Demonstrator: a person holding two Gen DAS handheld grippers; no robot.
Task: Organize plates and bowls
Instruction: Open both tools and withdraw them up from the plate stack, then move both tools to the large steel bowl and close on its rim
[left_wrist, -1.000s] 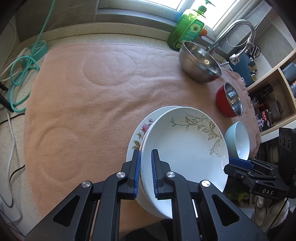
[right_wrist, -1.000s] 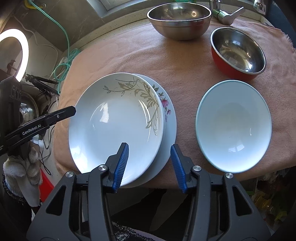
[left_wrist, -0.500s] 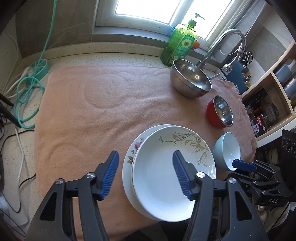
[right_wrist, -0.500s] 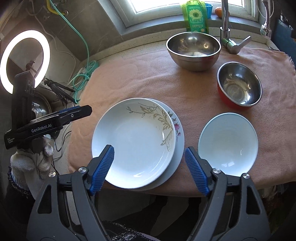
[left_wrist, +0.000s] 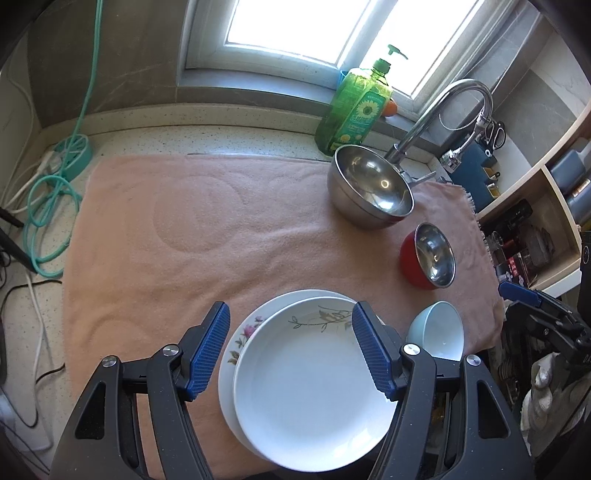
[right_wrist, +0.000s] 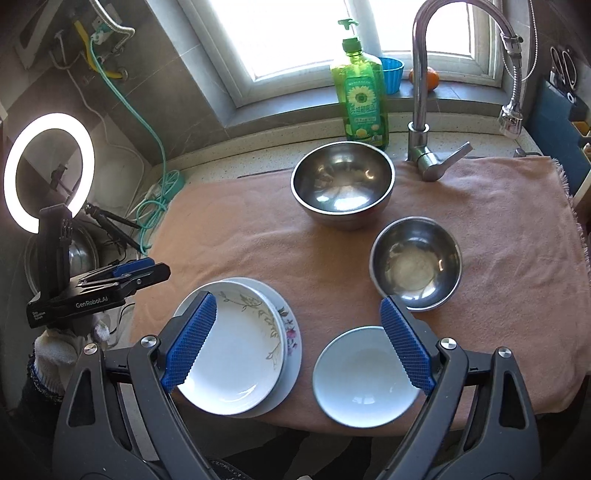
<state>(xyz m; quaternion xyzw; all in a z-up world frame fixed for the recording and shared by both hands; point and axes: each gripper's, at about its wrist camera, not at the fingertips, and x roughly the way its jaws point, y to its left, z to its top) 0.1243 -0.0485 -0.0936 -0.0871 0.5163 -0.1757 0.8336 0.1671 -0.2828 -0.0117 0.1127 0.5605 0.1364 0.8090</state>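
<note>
A white leaf-pattern plate (left_wrist: 314, 387) (right_wrist: 232, 354) lies on a flower-pattern plate (left_wrist: 240, 343) (right_wrist: 291, 332) at the near edge of the pink towel (left_wrist: 184, 240). My left gripper (left_wrist: 291, 306) hangs open above this stack and touches nothing. To the right sit a light blue bowl (left_wrist: 437, 332) (right_wrist: 364, 376), a red bowl with a steel inside (left_wrist: 428, 258) (right_wrist: 415, 262), and farther back a large steel bowl (left_wrist: 373, 188) (right_wrist: 341, 184). My right gripper (right_wrist: 296, 298) hovers over the gap between stack and blue bowl; its jaws are opening, with nothing between them.
A green dish soap bottle (right_wrist: 360, 96) and a tall faucet (right_wrist: 419, 74) stand behind the bowls by the window. A ring light (right_wrist: 48, 170) and a coiled green hose (left_wrist: 51, 206) are on the left. Open shelves (left_wrist: 535, 206) flank the right.
My left gripper let go of the plate rim, opened and lifted. My right gripper opened much wider, rose and drew back, so more of the counter shows.
</note>
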